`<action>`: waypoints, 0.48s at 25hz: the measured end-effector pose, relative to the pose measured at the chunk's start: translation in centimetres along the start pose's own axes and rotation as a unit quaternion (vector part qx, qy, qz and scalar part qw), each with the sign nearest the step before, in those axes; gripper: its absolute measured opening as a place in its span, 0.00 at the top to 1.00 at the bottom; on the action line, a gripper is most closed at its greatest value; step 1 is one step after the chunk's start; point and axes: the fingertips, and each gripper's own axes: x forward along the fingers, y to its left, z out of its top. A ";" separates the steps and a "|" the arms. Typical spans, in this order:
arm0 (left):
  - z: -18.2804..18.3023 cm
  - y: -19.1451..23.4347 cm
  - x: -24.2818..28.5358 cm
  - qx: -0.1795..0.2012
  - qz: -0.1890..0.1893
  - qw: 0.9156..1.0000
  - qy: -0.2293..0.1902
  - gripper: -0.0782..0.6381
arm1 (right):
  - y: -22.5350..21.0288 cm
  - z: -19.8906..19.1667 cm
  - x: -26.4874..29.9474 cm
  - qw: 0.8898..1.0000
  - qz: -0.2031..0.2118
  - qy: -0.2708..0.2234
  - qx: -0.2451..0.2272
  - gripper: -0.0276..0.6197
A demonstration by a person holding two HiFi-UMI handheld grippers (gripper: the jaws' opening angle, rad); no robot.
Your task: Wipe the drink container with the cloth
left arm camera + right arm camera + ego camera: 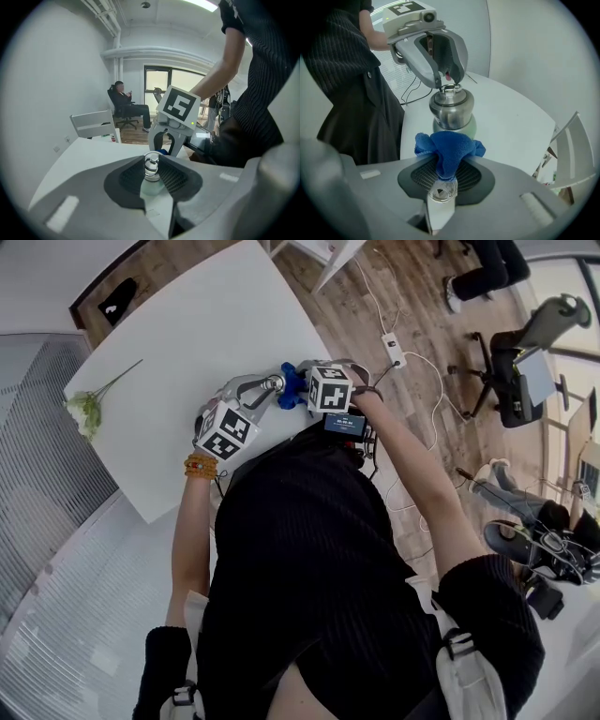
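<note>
left gripper [151, 164] fingers clamped on cap of steel-topped pale-green drink bottle [451, 110] | right gripper [443, 174] fingers pinch blue fleece cloth [450, 146] just beside it | I'd steady bottle, press cloth flat

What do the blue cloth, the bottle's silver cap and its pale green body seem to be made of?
The blue cloth looks like microfibre or fleece: soft, matte, with a fuzzy pile. The bottle's silver cap seems to be brushed stainless steel, with dull grey reflections. The pale green body looks smooth, perhaps painted metal or plastic; too little shows to tell.
</note>
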 end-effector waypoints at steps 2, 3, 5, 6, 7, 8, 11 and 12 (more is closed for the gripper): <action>-0.1 -0.1 0.0 -0.004 0.005 1.000 0.003 0.76 | 0.1 -0.3 0.5 1.000 0.008 0.006 0.002 0.78; -0.2 -0.2 0.1 -0.007 0.009 1.000 0.005 0.76 | 0.1 -0.5 0.8 1.000 0.012 0.010 0.002 0.78; -0.3 -0.2 0.1 -0.016 0.016 1.000 0.005 0.76 | 0.1 -0.8 1.4 1.000 0.017 0.022 -0.006 0.78; -0.3 -0.1 0.1 -0.021 0.019 1.000 0.004 0.76 | 0.0 -1.0 1.7 0.999 0.017 0.031 -0.012 0.78; -0.3 -0.1 0.1 -0.026 0.023 0.999 0.002 0.76 | -0.1 -1.2 1.9 0.999 0.017 0.038 -0.018 0.78; -0.2 -0.1 0.2 -0.031 0.027 0.999 0.001 0.76 | -0.1 -1.4 2.1 0.999 0.020 0.043 -0.018 0.78; -0.4 0.0 0.3 -0.050 0.043 0.998 -0.001 0.76 | -0.3 -1.8 2.9 0.998 0.035 0.045 0.009 0.78; -0.6 0.1 0.3 -0.056 0.047 0.997 -0.002 0.76 | -0.4 -1.8 3.2 0.998 0.040 0.046 0.018 0.78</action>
